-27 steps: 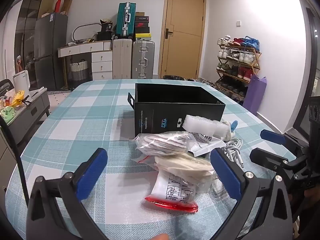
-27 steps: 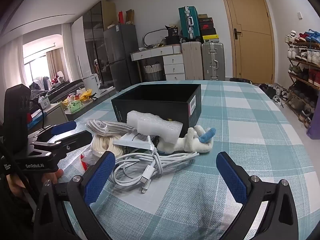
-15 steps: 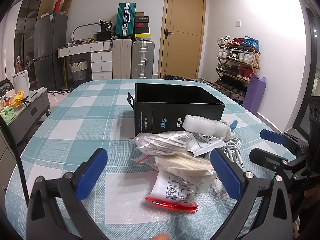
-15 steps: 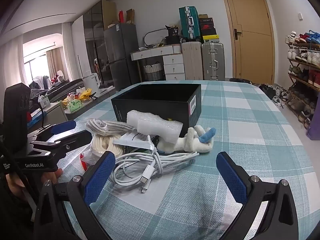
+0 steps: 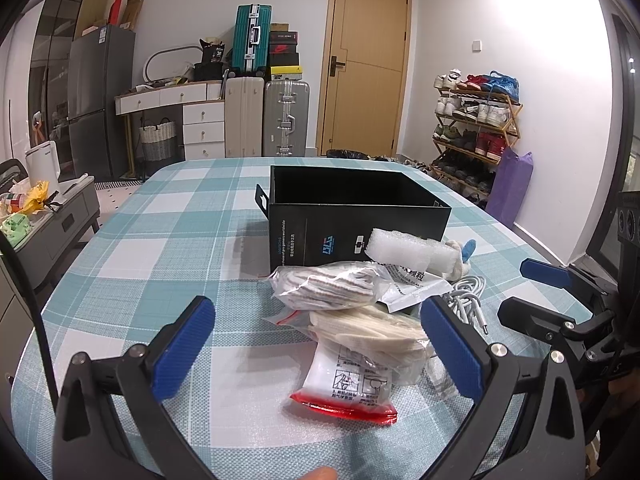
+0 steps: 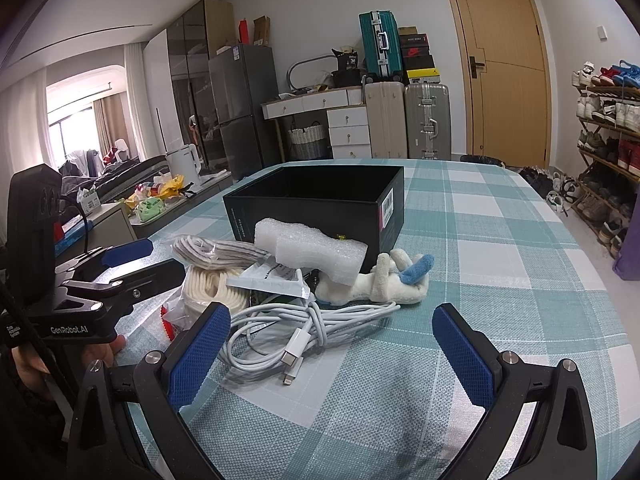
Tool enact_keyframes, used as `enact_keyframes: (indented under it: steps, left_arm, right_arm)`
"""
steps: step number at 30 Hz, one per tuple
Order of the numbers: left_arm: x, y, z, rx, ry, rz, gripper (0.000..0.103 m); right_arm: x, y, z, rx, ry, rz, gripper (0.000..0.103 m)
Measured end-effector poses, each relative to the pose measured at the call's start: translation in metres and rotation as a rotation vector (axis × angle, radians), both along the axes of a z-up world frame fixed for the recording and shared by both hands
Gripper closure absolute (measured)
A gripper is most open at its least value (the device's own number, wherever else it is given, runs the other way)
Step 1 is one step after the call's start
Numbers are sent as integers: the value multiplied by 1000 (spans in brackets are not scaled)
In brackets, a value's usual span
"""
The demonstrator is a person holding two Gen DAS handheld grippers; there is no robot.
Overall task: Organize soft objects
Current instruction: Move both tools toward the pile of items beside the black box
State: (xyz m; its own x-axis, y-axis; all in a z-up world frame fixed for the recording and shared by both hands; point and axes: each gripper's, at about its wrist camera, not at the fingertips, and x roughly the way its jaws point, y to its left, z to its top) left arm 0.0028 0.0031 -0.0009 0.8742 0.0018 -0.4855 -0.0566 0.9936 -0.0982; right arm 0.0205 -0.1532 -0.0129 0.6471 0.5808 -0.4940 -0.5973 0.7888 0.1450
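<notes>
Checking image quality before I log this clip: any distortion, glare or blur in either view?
Left wrist view: strong fisheye bend with dark corners, overexposed wall at upper right, table items sharp. Right wrist view: same bend, bright window blown out at left, white cable in crisp focus.

Open black cardboard box (image 5: 356, 216) upright on bench. Heaped before it: white foam block (image 6: 312, 250), white plush toy with blue ear (image 6: 384, 280), coiled white cable (image 6: 304, 328), bagged cream cloths (image 5: 332, 284), red-edged sachet (image 5: 352, 388).
</notes>
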Motion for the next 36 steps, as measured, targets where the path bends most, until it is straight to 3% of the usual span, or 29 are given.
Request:
enact_keyframes:
  steps: [15, 25, 29, 36]
  left_arm:
    - [2, -3, -1, 9, 34, 2, 0]
    - [5, -4, 0, 22, 70, 0, 0]
    - [6, -5, -2, 19, 42, -4, 0]
    - [14, 1, -2, -25, 89, -4, 0]
  right_arm:
    - [11, 3, -5, -45, 59, 1, 0]
    - [26, 12, -10, -106, 155, 10, 0]
    - [30, 17, -13, -137, 183, 10, 0]
    - [39, 26, -17, -202, 231, 18, 0]
